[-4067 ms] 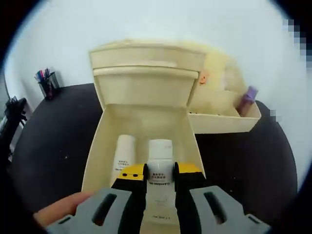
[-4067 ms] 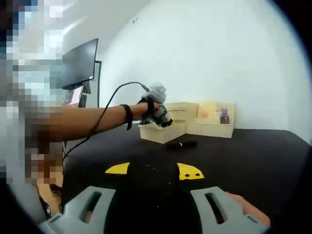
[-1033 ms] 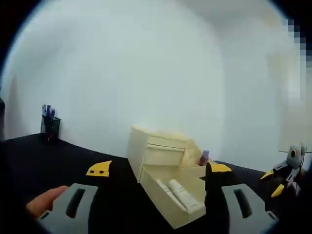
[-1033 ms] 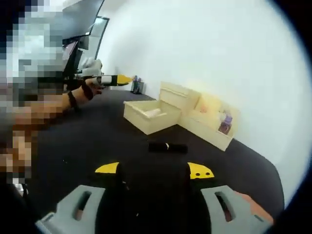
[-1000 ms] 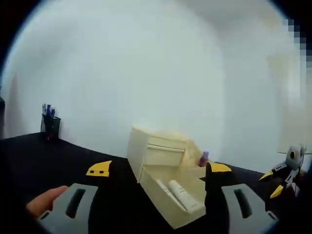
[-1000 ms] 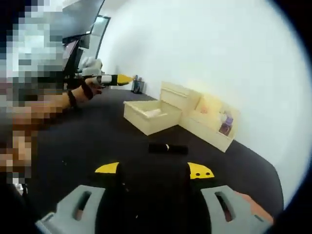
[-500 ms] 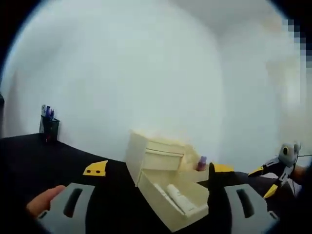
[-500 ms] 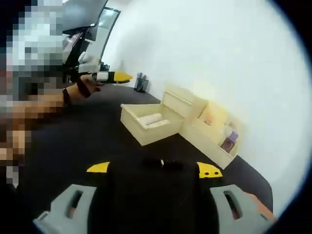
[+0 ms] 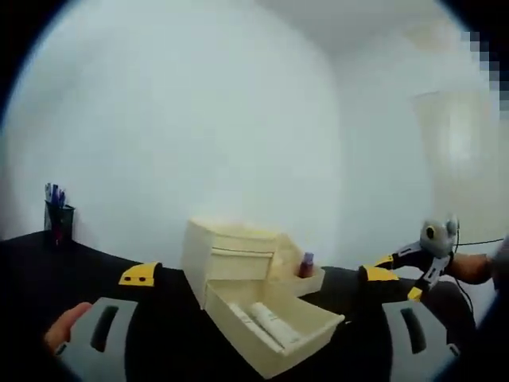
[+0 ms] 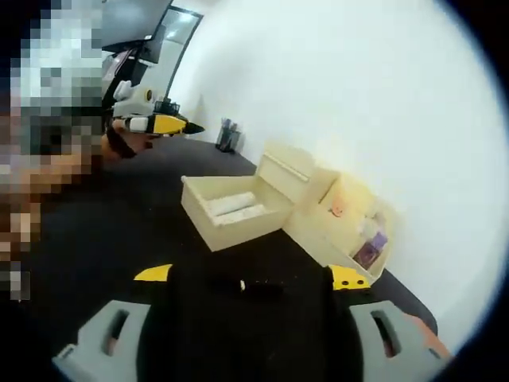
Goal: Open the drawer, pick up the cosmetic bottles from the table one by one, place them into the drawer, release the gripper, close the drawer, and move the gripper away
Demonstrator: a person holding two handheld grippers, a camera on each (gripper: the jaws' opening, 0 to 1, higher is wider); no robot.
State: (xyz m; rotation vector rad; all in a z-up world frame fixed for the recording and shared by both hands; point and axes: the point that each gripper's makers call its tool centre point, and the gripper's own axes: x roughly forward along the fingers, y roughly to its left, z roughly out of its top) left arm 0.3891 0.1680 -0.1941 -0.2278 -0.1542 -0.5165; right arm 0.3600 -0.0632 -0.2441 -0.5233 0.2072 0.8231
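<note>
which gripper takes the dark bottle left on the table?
Right. The dark bottle lies just ahead, between the right gripper's open fingers. The left gripper, also open, faces the drawer, which already holds two white bottles.

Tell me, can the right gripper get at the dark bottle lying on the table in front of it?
Probably yes. The right gripper is open, and the dark bottle lies on the black table between its yellow tips, with nothing in between.

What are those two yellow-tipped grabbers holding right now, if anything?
Nothing. The left gripper and the right gripper both have their jaws spread apart and empty; the dark bottle lies on the table.
</note>
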